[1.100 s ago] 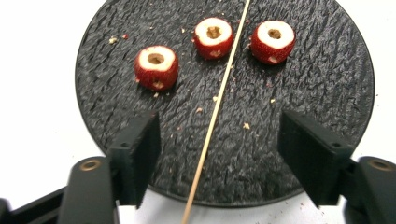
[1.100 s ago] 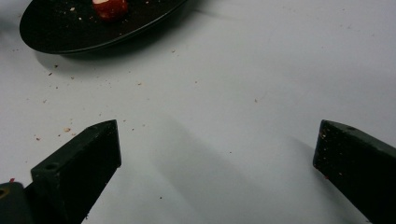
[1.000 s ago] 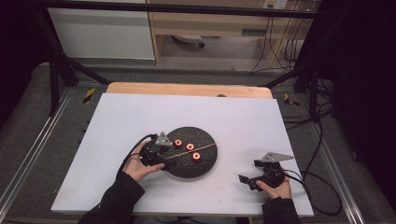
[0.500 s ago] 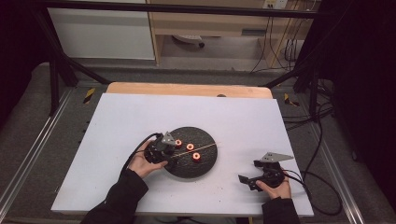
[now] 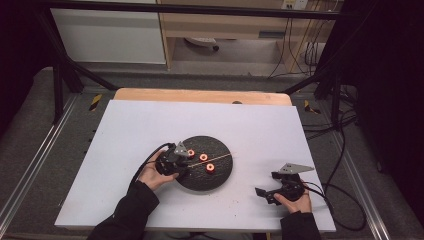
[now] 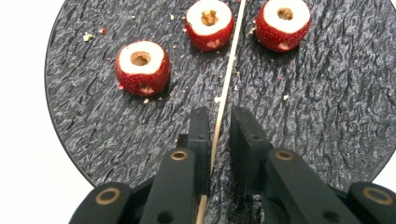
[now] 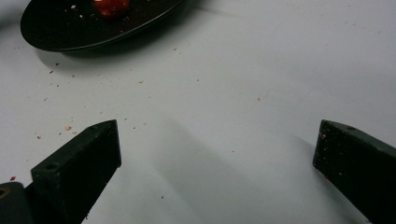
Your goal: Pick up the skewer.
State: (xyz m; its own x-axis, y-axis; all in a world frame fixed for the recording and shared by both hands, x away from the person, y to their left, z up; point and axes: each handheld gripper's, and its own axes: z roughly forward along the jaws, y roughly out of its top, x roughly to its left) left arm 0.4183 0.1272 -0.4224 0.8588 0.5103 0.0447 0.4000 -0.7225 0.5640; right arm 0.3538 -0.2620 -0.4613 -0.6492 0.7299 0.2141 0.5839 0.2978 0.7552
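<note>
Lying on plate [image 6: 322, 116], 3 strawberries [image 6: 141, 66], 1 skewer [image 6: 229, 79]

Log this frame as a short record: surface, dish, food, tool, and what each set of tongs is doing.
surface: white table
dish: round black slate plate
food: three cored strawberries standing on the plate, cut tops up
tool: thin wooden skewer lying across the plate
left tongs: jaws have just been closing around the skewer's near end; a small gap is visible on one side
right tongs: jaws wide open over bare table, apart from the plate
</note>
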